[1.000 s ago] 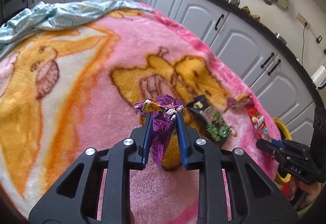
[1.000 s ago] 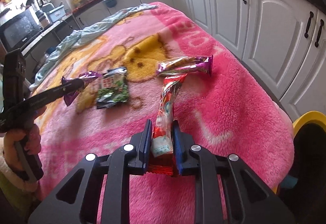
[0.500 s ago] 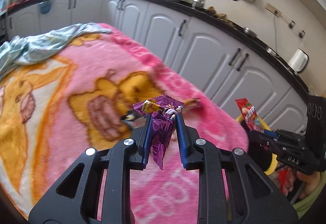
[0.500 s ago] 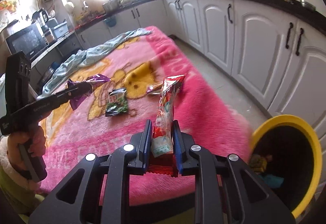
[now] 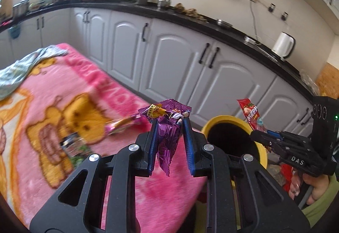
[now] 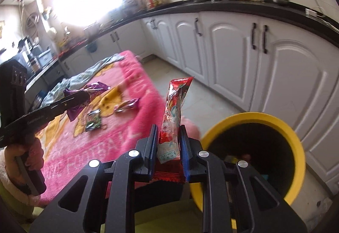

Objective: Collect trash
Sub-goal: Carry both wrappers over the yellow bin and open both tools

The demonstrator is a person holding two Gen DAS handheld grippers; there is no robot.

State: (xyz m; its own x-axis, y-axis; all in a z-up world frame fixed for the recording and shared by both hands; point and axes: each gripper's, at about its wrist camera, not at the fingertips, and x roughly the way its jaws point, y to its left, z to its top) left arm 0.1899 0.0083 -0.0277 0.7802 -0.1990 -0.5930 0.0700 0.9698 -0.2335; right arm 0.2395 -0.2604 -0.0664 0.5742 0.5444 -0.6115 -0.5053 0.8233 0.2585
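**Way to the bin is open**

The mouth of the yellow bin [image 6: 295, 137] stands open beside the corner of the pink blanket [image 5: 63, 76]. The floor between the blanket's edge and the white cabinets [image 6: 233, 53] is free. On the blanket, a pink wrapper [image 6: 126, 105] and a green packet [image 6: 93, 122] lie near that corner.

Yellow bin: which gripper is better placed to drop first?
Right. The right gripper, shut on the red wrapper, sits at the yellow bin; the left gripper holds the purple wrapper over the blanket.
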